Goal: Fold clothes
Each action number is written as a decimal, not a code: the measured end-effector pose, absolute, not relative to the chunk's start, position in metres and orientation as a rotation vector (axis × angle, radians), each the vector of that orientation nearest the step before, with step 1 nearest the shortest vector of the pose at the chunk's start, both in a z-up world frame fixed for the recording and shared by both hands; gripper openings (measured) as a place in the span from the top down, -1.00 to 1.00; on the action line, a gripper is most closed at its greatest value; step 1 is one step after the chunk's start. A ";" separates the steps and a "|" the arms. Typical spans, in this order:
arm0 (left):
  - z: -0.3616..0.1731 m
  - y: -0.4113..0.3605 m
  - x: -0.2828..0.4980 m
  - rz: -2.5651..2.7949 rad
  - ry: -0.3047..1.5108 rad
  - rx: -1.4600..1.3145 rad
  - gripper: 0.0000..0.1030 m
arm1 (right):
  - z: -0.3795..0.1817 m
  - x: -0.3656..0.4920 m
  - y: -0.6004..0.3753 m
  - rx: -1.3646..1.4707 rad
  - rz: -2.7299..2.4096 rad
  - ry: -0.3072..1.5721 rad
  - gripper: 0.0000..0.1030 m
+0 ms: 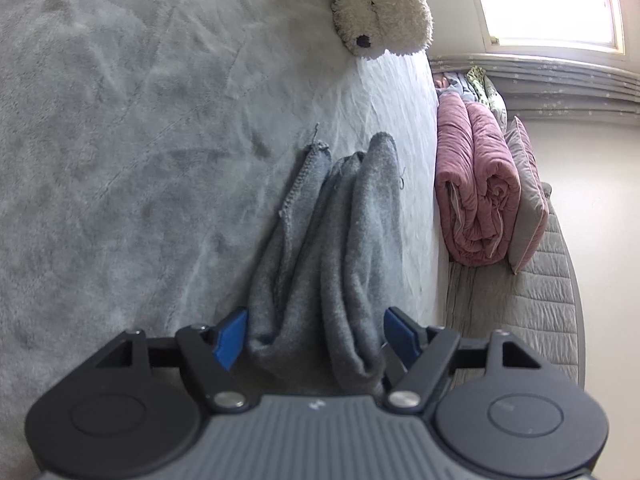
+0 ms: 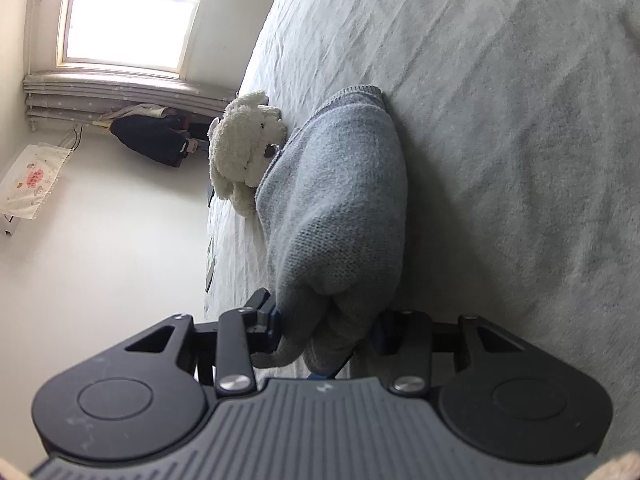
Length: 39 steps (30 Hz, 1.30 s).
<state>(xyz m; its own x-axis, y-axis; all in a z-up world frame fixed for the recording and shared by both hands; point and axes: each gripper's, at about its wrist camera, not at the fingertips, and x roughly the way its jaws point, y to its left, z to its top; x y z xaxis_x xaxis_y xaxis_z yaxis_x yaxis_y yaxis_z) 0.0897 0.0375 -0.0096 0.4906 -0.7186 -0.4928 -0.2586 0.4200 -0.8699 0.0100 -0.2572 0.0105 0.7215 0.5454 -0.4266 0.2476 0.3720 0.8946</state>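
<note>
A grey knitted sweater (image 1: pixel 340 232) hangs bunched above the grey bed cover (image 1: pixel 120 140). My left gripper (image 1: pixel 316 336) has its blue pads (image 1: pixel 230 336) either side of a thick fold of the sweater and is shut on it. In the right wrist view the same sweater (image 2: pixel 340 200) drapes away from my right gripper (image 2: pixel 326 334), which is shut on another bunched edge of it. The right pads are mostly hidden by the fabric.
A white plush dog (image 1: pixel 384 8) lies on the bed near the sweater; it also shows in the right wrist view (image 2: pixel 244 148). A rolled pink quilt (image 1: pixel 476 184) and a cushion (image 1: pixel 528 200) sit beside the bed. A window (image 2: pixel 128 12) is behind.
</note>
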 end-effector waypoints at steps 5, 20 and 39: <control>-0.006 0.034 0.095 -0.372 1.051 -1.098 -0.46 | 0.012 0.009 -0.255 1.178 0.221 0.786 0.12; -0.008 0.022 0.112 -0.391 0.988 -1.017 -0.41 | 0.017 0.007 -0.258 1.187 0.248 0.762 0.12; -0.002 0.019 0.119 -0.360 1.012 -0.895 0.34 | 0.010 0.016 -0.277 1.003 0.329 0.791 -0.10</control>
